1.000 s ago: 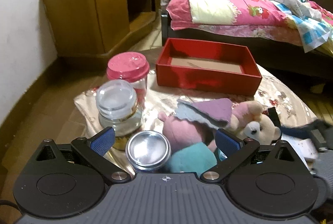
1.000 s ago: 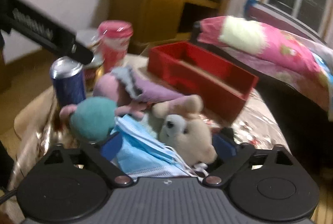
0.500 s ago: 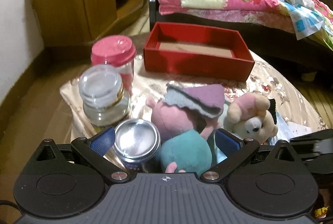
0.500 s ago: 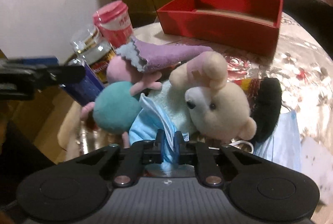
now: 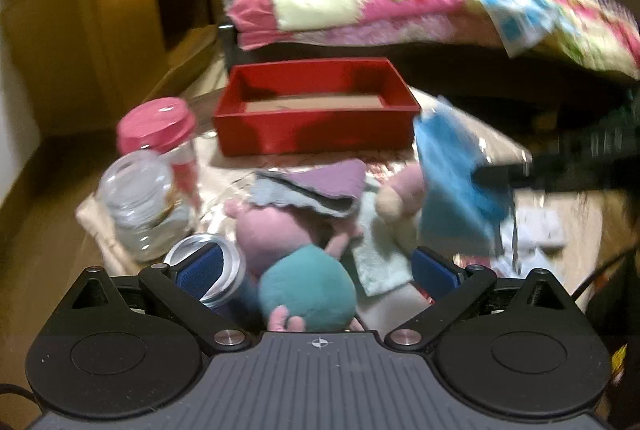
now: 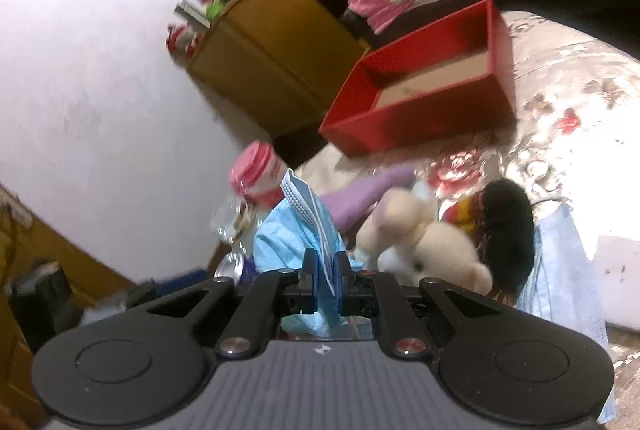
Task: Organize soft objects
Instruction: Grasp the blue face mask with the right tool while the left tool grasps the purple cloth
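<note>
No legible text anywhere; right gripper (image 6: 325, 272) clamped on pleated blue face mask (image 6: 298, 230); left gripper (image 5: 316, 270) spread wide.

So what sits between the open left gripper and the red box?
In the left wrist view: from the left gripper, the teal-and-pink plush, then purple felt, then red box.

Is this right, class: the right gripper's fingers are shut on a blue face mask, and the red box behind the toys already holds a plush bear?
Not quite. The right gripper is shut on the blue face mask, but the red box holds no bear; the left wrist view shows only its bare cardboard floor. The plush bear lies outside it.
</note>
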{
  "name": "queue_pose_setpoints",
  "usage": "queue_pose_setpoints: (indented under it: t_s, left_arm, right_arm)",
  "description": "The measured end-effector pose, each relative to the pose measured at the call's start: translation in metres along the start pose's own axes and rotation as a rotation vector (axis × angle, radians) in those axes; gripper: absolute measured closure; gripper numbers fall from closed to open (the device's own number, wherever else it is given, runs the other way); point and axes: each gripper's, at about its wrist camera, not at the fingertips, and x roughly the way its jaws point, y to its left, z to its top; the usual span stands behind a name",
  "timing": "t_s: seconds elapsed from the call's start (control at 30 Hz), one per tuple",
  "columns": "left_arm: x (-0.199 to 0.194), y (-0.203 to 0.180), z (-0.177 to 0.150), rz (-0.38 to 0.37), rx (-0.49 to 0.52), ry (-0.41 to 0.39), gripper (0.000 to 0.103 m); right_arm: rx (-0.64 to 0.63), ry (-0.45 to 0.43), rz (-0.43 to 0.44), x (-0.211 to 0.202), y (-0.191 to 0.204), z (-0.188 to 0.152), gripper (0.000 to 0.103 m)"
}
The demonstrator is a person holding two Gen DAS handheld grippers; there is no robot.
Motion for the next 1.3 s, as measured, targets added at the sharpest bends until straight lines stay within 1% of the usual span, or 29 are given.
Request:
queue_pose_setpoints:
  t_s: [0.07,0.13,0.2,0.3,0.33,0.4,0.43,0.47,0.5,0.57,0.6,0.63,0.67,0.7,0.73,0.77,0.83,0.87,0.93,0.97,1.0,1.03,1.07,1.1,1.17,1.23,1.3]
  left_arm:
    - [0.009,-0.012,0.001,0.001,0.052,0.023,0.011]
    - [0.018,-0.02,0.006,-0.02,0.057,0.046,0.017]
    - [0.028,-0.026,0.013,-0.051,0.058,0.074,0.019]
    - [0.039,-0.034,0.025,-0.102,0.047,0.074,0.019]
    - [0.042,-0.036,0.029,-0.107,0.048,0.074,0.019]
    - [0.047,-0.036,0.043,-0.075,0.067,0.045,0.018]
    - [0.049,-0.033,0.053,-0.066,0.087,0.028,0.016]
    - [0.055,-0.031,0.063,-0.08,0.115,0.044,0.012]
    - [0.062,-0.029,0.071,-0.087,0.132,0.06,0.013]
    - [0.081,-0.022,0.087,-0.073,0.171,0.11,0.018]
    - [0.089,-0.02,0.092,-0.065,0.19,0.139,0.025]
    - [0.099,-0.016,0.096,-0.052,0.198,0.175,0.03]
    - [0.11,-0.012,0.099,-0.051,0.196,0.218,0.034]
    - [0.122,-0.007,0.1,-0.071,0.181,0.273,0.034]
    - [0.135,-0.002,0.1,-0.09,0.148,0.332,0.036]
    - [0.147,0.002,0.098,-0.107,0.118,0.386,0.041]
    - [0.167,0.001,0.095,-0.133,0.11,0.455,0.042]
    - [0.172,-0.003,0.093,-0.114,0.129,0.464,0.041]
    - [0.179,-0.011,0.088,-0.102,0.172,0.488,0.042]
    - [0.183,-0.013,0.086,-0.082,0.179,0.507,0.047]
    - [0.184,-0.013,0.086,-0.067,0.182,0.51,0.051]
    - [0.184,-0.011,0.086,-0.069,0.176,0.511,0.057]
    - [0.182,-0.008,0.086,-0.073,0.152,0.516,0.077]
    - [0.181,-0.003,0.088,-0.076,0.118,0.527,0.09]
    - [0.175,0.007,0.094,-0.076,0.061,0.529,0.094]
    - [0.167,0.007,0.096,-0.052,0.082,0.509,0.096]
    - [0.162,0.007,0.097,-0.042,0.088,0.513,0.099]
  right_arm:
    - [0.015,-0.038,0.012,-0.007,-0.006,0.005,0.103]
    - [0.035,-0.07,0.012,-0.014,-0.013,0.009,0.103]
    - [0.072,-0.1,0.02,-0.022,-0.02,0.015,0.103]
    - [0.1,-0.167,0.021,-0.039,-0.029,0.022,0.103]
    - [0.103,-0.186,0.021,-0.043,-0.031,0.023,0.103]
    - [0.116,-0.215,0.021,-0.049,-0.035,0.024,0.103]
    - [0.125,-0.221,0.023,-0.05,-0.037,0.025,0.103]
    - [0.132,-0.223,0.027,-0.052,-0.037,0.026,0.103]
    - [0.138,-0.223,0.032,-0.053,-0.038,0.027,0.103]
    - [0.147,-0.223,0.041,-0.053,-0.038,0.028,0.103]
    - [0.151,-0.223,0.045,-0.053,-0.039,0.029,0.103]
    - [0.154,-0.223,0.049,-0.054,-0.041,0.029,0.103]
    - [0.159,-0.222,0.053,-0.054,-0.042,0.028,0.103]
    - [0.164,-0.221,0.056,-0.054,-0.045,0.027,0.103]
    - [0.172,-0.215,0.059,-0.053,-0.045,0.026,0.103]
    - [0.181,-0.21,0.063,-0.052,-0.046,0.025,0.103]
    - [0.194,-0.2,0.069,-0.051,-0.048,0.025,0.103]
    - [0.196,-0.196,0.072,-0.051,-0.049,0.024,0.103]
    - [0.195,-0.192,0.073,-0.05,-0.049,0.025,0.103]
    - [0.195,-0.192,0.073,-0.05,-0.05,0.025,0.103]
    - [0.197,-0.192,0.071,-0.05,-0.051,0.025,0.103]
    - [0.2,-0.188,0.07,-0.05,-0.051,0.026,0.103]
    - [0.205,-0.186,0.07,-0.049,-0.052,0.025,0.103]
    - [0.209,-0.184,0.072,-0.049,-0.052,0.025,0.103]
    - [0.212,-0.182,0.078,-0.049,-0.052,0.025,0.103]
    - [0.211,-0.183,0.079,-0.049,-0.051,0.026,0.103]
    - [0.212,-0.185,0.078,-0.048,-0.051,0.026,0.103]
